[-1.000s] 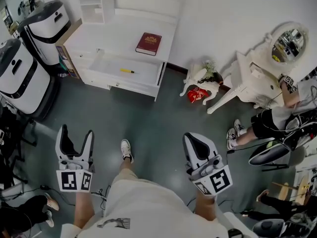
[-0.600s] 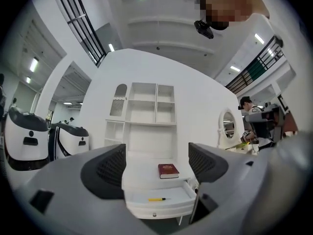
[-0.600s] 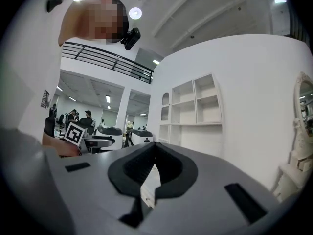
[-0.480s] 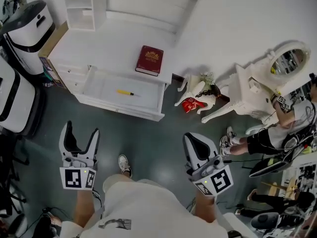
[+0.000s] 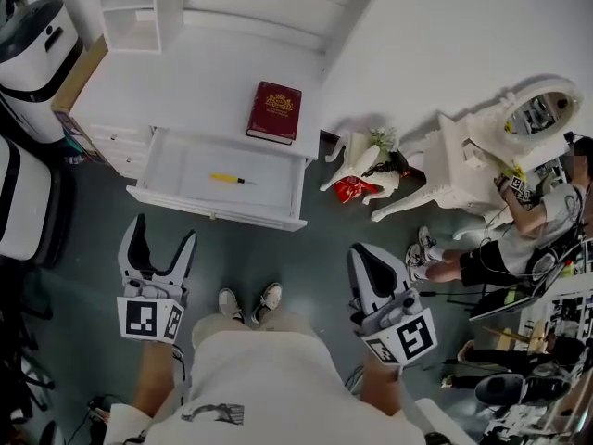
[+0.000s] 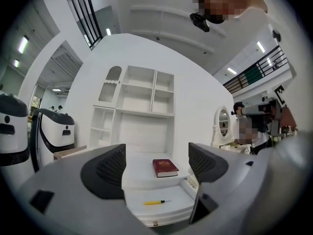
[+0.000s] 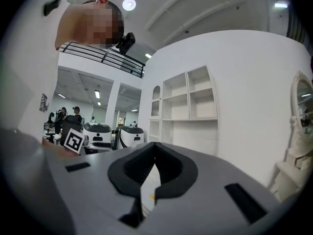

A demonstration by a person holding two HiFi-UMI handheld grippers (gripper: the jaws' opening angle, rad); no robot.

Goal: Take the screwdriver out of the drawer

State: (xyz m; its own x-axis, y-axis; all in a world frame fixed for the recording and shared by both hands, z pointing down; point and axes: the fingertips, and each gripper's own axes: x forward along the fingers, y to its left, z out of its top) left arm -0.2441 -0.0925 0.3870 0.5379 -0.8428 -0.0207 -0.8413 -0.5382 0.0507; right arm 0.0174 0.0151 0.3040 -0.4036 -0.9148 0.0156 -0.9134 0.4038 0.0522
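A yellow-handled screwdriver (image 5: 225, 179) lies in the open white drawer (image 5: 278, 189) of the white desk (image 5: 176, 95); it also shows in the left gripper view as the screwdriver (image 6: 155, 202), low between the jaws. My left gripper (image 5: 162, 240) is open and empty, held over the floor short of the drawer front. My right gripper (image 5: 370, 267) is shut with nothing in it, further right over the floor. In the right gripper view the jaws meet at the tips, and a sliver of the drawer shows through the gap.
A dark red book (image 5: 273, 112) lies on the desk top above the drawer. White machines (image 5: 23, 35) stand at the left. A white chair (image 5: 357, 156), a vanity with a round mirror (image 5: 542, 109) and a seated person (image 5: 519, 221) are at the right.
The person has stepped nearer the desk, so the drawer and screwdriver sit closer and lower in the head view. Both grippers keep their state.
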